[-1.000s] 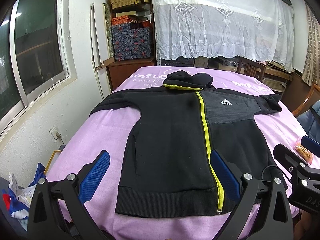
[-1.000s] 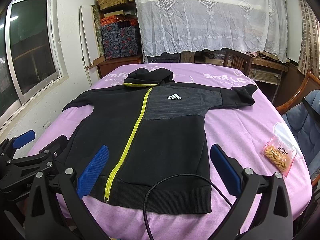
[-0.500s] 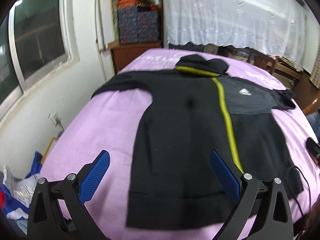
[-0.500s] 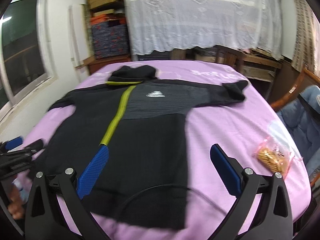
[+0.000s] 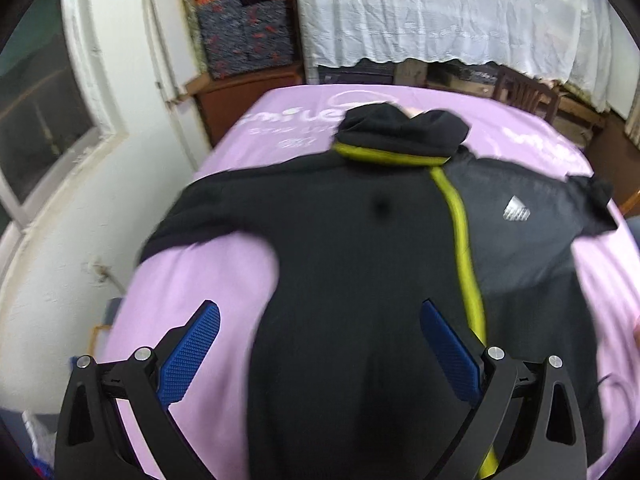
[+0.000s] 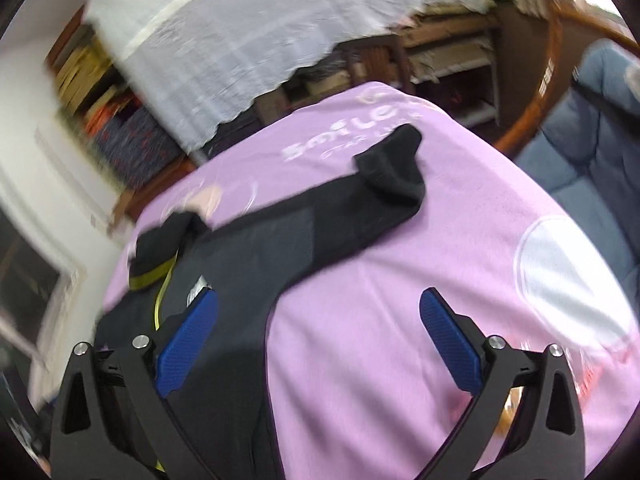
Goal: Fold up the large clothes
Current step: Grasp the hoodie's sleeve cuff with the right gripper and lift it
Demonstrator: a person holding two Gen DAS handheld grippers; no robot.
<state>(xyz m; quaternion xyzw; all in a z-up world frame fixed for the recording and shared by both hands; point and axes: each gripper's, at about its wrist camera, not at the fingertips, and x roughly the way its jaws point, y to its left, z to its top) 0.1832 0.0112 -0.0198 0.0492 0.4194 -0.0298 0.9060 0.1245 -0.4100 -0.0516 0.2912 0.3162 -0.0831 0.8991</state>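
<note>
A black hooded jacket (image 5: 352, 264) with a yellow-green zip (image 5: 460, 224) and a white logo lies spread flat on a lilac bedspread (image 5: 208, 280), hood at the far end. My left gripper (image 5: 320, 352) hovers open over the jacket's left body, nothing between its blue pads. In the right wrist view the jacket's right sleeve (image 6: 360, 200) stretches out toward its folded cuff (image 6: 394, 172). My right gripper (image 6: 318, 344) is open above the bedspread (image 6: 400, 320) just below that sleeve, its left finger over the jacket's chest.
A white wall and a window (image 5: 44, 120) run close along the bed's left side. Patterned boxes (image 5: 248, 36) and a lace curtain (image 5: 440, 12) stand behind the bed. A blue padded chair (image 6: 592, 120) with a wooden rim is at the right.
Both grippers have moved forward and lower over the jacket. The right one has swung right and tilted, now facing the right sleeve. Both stay open.
</note>
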